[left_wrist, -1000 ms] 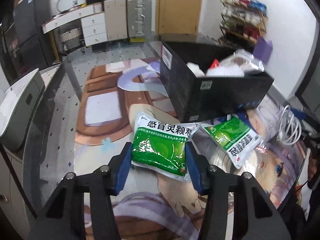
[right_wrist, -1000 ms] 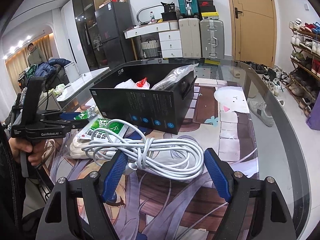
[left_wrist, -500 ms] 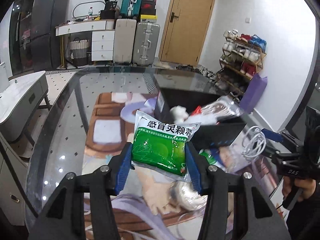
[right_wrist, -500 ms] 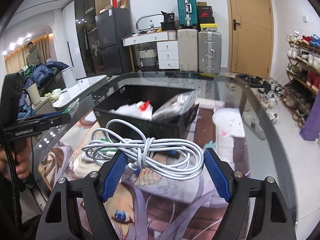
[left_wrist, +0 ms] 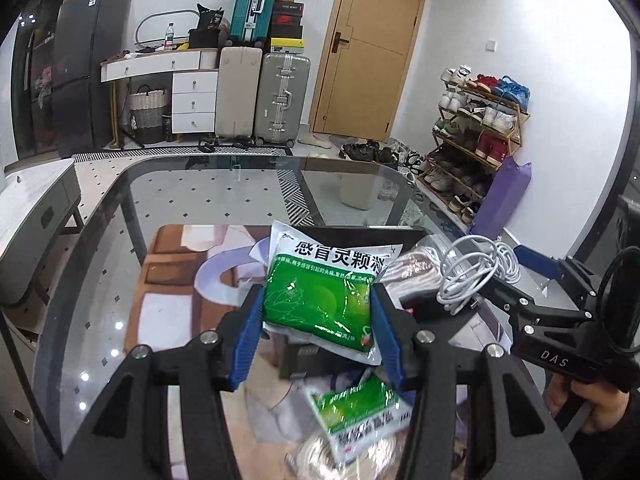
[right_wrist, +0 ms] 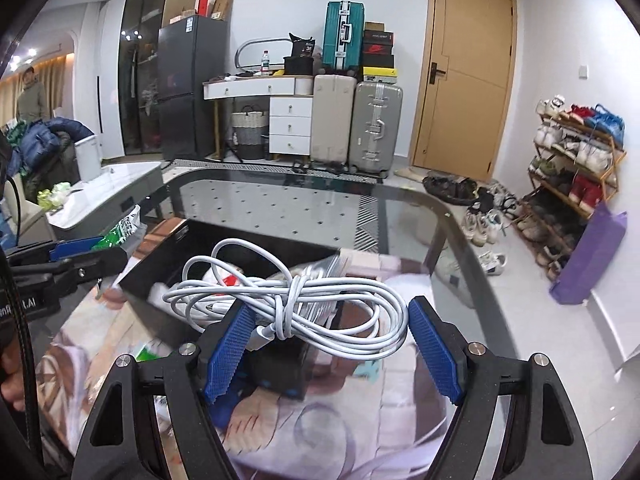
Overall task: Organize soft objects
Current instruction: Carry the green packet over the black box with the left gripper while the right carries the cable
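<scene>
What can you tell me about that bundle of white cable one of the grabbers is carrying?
The white cable is a thin, smooth cord wound into loose loops and tied round its own middle. A plug end pokes out near the left blue pad. The right gripper holds it between its pads, lying crosswise and lifted clear of the table, above the open black box. Nothing else touches it.

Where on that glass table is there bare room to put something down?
The far half of the glass table, between the black box and the rounded far edge, is bare. So is the left strip beside the printed mat. Near the box it is crowded: a second green packet and wrappers lie there.
</scene>
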### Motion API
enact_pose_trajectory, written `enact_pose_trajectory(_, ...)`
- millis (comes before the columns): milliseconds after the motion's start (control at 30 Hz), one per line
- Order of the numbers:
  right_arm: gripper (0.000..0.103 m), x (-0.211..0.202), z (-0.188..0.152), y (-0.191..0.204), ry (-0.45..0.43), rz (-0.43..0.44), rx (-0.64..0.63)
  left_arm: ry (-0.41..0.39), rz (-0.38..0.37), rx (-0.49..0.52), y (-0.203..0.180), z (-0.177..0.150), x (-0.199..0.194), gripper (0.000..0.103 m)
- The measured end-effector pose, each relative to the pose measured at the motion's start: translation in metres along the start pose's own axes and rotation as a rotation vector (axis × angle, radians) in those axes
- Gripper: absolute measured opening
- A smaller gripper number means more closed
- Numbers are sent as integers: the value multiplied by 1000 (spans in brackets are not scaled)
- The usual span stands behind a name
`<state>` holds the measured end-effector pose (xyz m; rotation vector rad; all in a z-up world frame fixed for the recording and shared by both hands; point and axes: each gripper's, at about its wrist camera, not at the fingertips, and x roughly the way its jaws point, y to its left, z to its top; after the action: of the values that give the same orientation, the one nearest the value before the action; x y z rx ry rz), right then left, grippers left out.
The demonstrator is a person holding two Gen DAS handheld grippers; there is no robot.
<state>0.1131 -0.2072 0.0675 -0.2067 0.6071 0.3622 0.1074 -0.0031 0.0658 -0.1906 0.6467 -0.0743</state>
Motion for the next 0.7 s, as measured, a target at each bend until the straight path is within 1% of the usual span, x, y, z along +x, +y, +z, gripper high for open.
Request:
enact_pose_trajectory(133,80,15,9,4,8,-28,-39,15,5,-7,-5,8,19,51)
enact_pose_trajectory(333,80,39,14,12,13,-60,-98,25,23,-1,-8,15,43,51)
enact_pose_trajectory(433,80,49,17,22,4,-78,-152,35,28,0,-7,16,52,51)
enact_pose_trajectory(533,80,57,18,32,-2,-86,-204,30,40,20,-9,16,56,51)
enact_pose_trajectory(633,80,64,16,47,-9,-102,-286,41,37,42,-13,16,58,51)
enact_pose_trajectory(700,80,70,13,52,-11,-98,-326,42,59,52,-13,15,61,51)
